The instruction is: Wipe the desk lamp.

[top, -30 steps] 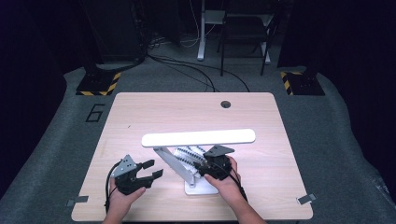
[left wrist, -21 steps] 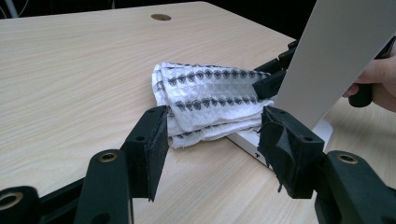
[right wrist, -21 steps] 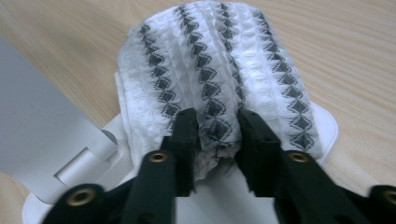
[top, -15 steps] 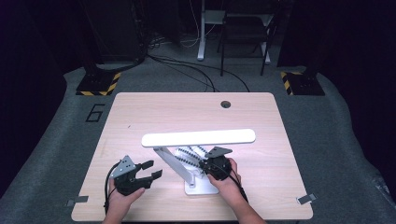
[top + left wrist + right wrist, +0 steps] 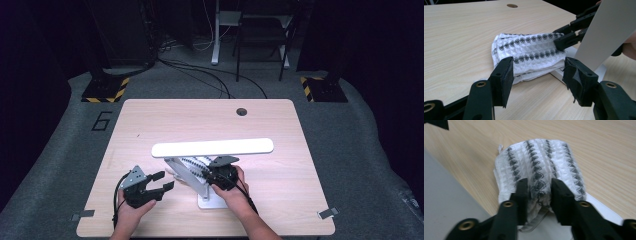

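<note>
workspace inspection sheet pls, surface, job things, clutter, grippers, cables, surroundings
surface: light wood table, a round hole near its far edge
job's things: folded white cloth with dark diamond stripes lies beside the white lamp, one end on the lamp's base
clutter: nothing seen
grippers: right gripper shut on the cloth's end; left gripper open, jaws either side of the cloth, not touching
cables: one trails from the left gripper toward the person; black cables run over the floor beyond the table
surroundings: grey carpet, a painted 6 at left, two hazard-striped feet, a metal frame behind, dark room
</note>
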